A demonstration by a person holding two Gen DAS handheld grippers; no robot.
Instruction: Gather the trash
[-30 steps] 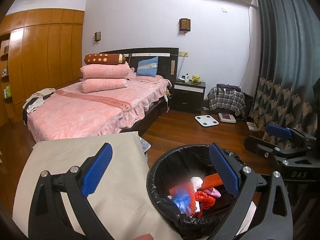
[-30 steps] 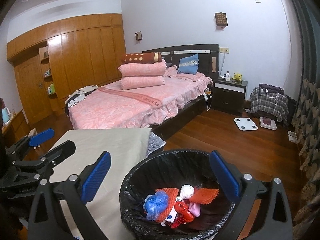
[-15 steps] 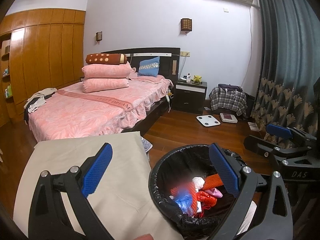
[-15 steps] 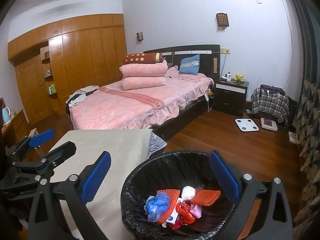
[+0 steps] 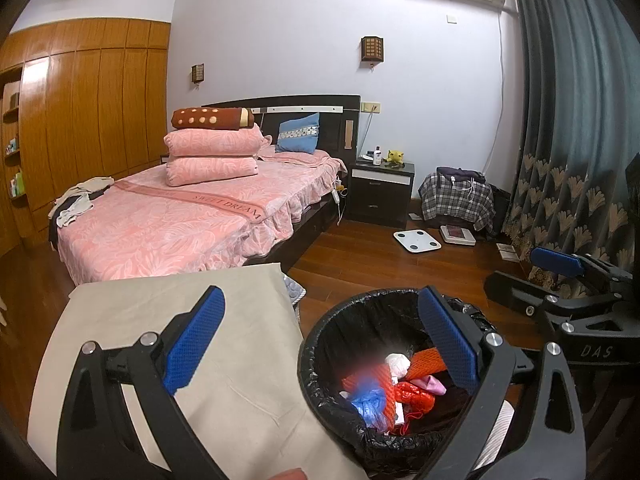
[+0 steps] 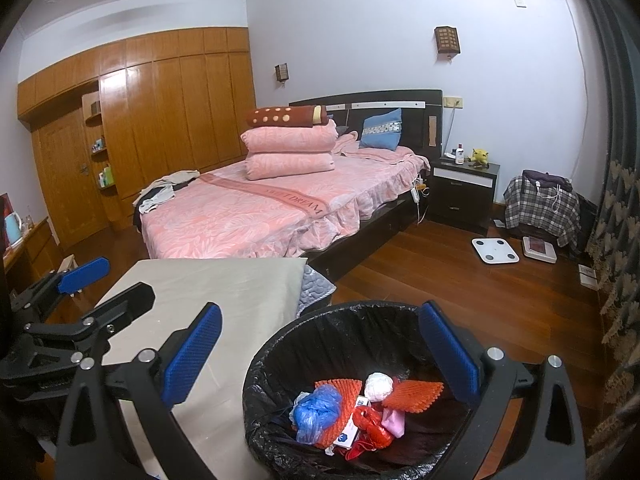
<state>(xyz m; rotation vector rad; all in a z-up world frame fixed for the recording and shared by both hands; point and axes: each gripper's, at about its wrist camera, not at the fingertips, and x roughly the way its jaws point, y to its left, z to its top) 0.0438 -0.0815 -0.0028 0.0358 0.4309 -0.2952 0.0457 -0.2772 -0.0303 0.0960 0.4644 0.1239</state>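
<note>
Bedspread (image 5: 168, 224) lettering "SWEET DREAM"; gripper marked "DAS".

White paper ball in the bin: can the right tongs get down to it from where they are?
Probably yes. The right tongs are open and empty above the bin, and the white paper ball lies on top of the pile with nothing covering it.

Each gripper, the left gripper (image 5: 320, 344) and the right gripper (image 6: 320, 354), has black triangular arms, silver screws and blue textured pads (image 5: 195, 345), one frame lettered "DAS".
</note>
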